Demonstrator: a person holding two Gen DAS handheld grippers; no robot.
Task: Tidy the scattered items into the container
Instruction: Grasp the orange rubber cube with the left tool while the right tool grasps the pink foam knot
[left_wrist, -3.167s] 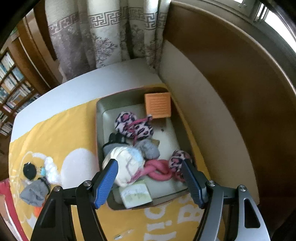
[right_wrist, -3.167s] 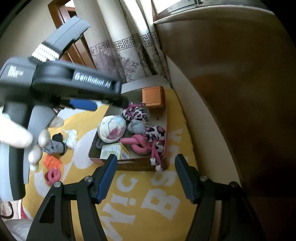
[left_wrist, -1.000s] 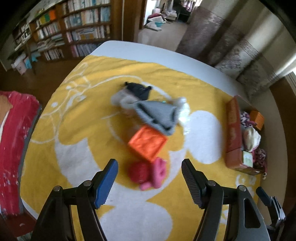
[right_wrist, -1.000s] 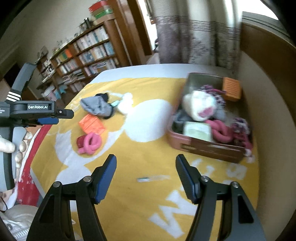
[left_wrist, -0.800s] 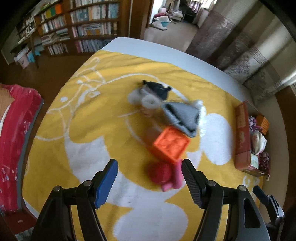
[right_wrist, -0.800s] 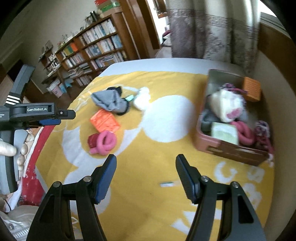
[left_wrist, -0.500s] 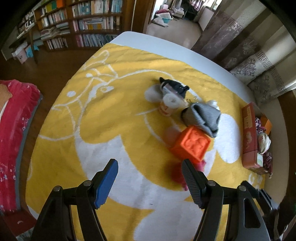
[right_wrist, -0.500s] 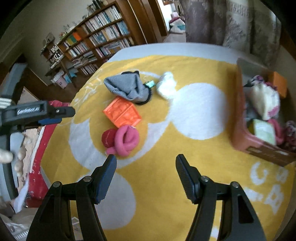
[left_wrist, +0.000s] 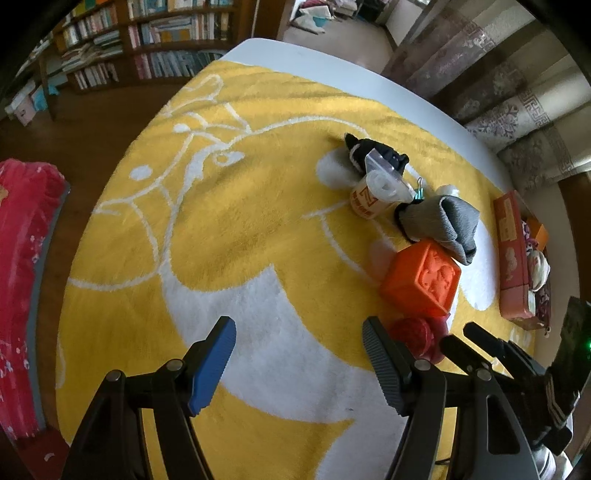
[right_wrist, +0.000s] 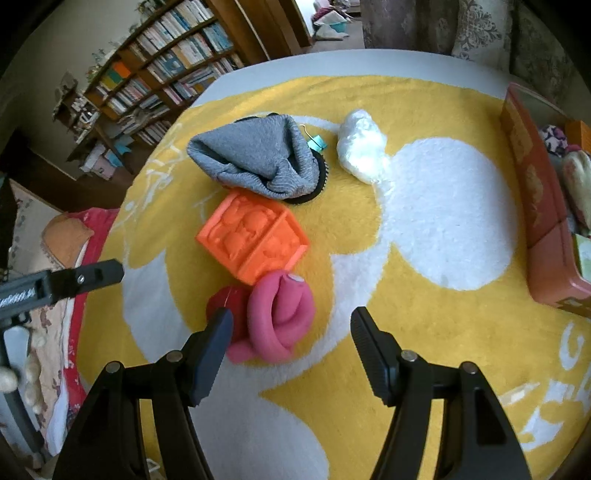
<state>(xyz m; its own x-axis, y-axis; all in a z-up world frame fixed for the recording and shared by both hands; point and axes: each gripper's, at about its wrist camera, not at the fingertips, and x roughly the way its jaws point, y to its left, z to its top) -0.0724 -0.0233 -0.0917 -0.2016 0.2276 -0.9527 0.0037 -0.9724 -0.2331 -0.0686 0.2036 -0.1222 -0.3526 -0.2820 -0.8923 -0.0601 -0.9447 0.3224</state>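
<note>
Yellow plush blanket with white figures (right_wrist: 424, 332) carries the scattered items. The right gripper (right_wrist: 290, 334) has its fingers spread and grasping nothing; a pink knotted rope toy with a red ball end (right_wrist: 279, 317) lies just ahead of and between the fingertips, nearer the left-hand finger, which suggests it is the intended pick. Beyond the fingertips, an orange embossed soft block (right_wrist: 253, 236) touches the rope toy, and a grey knitted hat (right_wrist: 258, 158) overlaps the block's far edge. A white crumpled wad (right_wrist: 362, 151) sits apart, further out.

The left gripper (left_wrist: 297, 354) is likewise released and empty, over bare blanket; the orange block lies ahead of its right-hand finger. A small paper cup with a clear lid (left_wrist: 373, 194) and a black cloth item (left_wrist: 369, 149) lie well beyond.

The red-brown cardboard box (right_wrist: 532, 184), already holding several items, stands well to the right of the right gripper's fingers. Judged stage: approach, nothing lifted.
</note>
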